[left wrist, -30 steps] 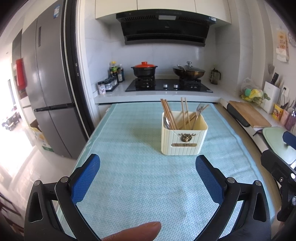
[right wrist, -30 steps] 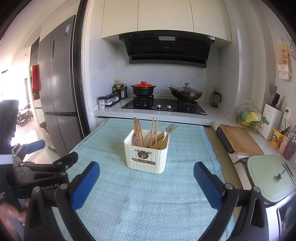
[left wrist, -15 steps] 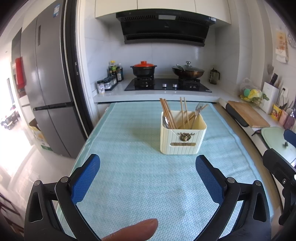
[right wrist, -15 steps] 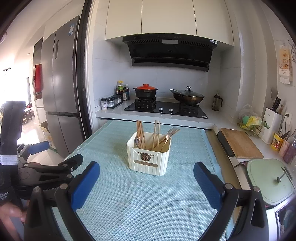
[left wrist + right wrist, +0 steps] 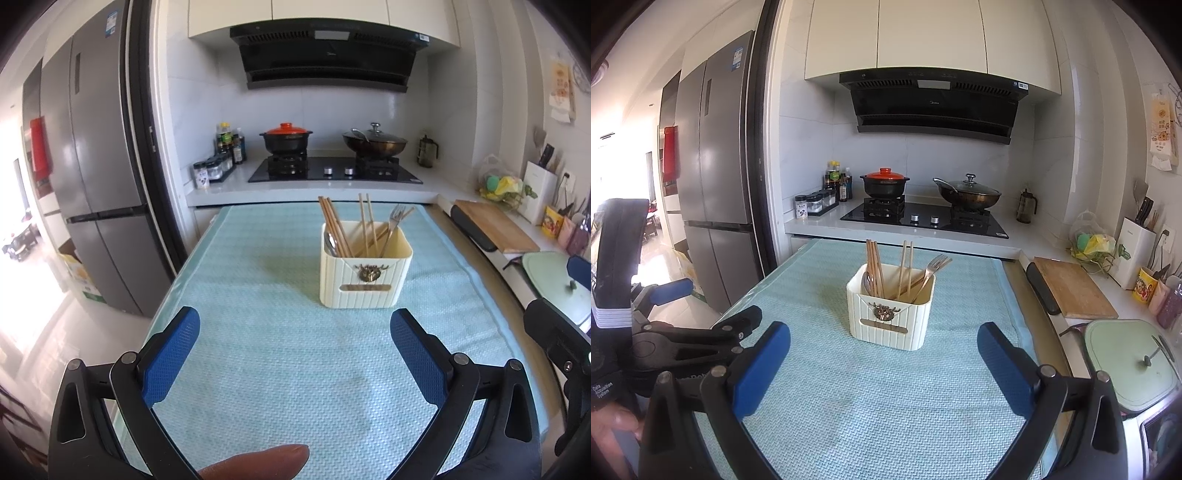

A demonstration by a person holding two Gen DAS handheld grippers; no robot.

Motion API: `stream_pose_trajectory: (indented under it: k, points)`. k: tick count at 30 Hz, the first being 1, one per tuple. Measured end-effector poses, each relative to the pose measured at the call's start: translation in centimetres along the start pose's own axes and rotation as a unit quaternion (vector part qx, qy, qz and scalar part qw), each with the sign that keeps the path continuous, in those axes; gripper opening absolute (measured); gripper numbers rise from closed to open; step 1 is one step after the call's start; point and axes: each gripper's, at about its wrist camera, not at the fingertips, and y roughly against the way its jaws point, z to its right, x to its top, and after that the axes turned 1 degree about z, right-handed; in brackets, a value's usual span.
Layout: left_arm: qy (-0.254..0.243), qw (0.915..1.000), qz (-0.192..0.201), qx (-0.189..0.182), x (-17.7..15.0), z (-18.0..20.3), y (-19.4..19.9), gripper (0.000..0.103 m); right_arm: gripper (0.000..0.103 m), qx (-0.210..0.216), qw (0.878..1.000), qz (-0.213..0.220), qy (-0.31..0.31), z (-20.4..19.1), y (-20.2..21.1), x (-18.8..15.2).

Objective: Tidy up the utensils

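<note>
utensils: chopsticks [image 5: 334, 229], a fork [image 5: 394, 221] and a spoon [image 5: 330, 240] are all seen standing in the cream holder [image 5: 365, 275], handles mostly up, long axes close to upright with a bit of lean
holder spot: parked on the teal mat [image 5: 280, 369], roughly mid-table, nothing else is seen lying loose on the mat
direction: holder is found straight ahead of both grippers, a touch right of centre for the left gripper [image 5: 295, 354] and about dead centre for the right gripper [image 5: 882, 363]
nearer one: honestly can't be called, the two look about equally far off
fingers: both pairs are spread wide with nothing between them
stage: utensils already sit in the holder, so it fits either a finished tidy-up or a pile about to be re-sorted
looks: ribbed plastic holder with a brass-ish badge, wooden sticks, shiny metal fork
</note>
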Motion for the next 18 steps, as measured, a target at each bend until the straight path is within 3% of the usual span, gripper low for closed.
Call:
stream_pose_trajectory:
  k: [18]
  points:
    - [0.011,0.9999,-0.003,-0.002,-0.01,-0.26,-0.19,0.103,0.103,-0.001,1.0,-0.002,-0.003,0.12,0.14,0.12]
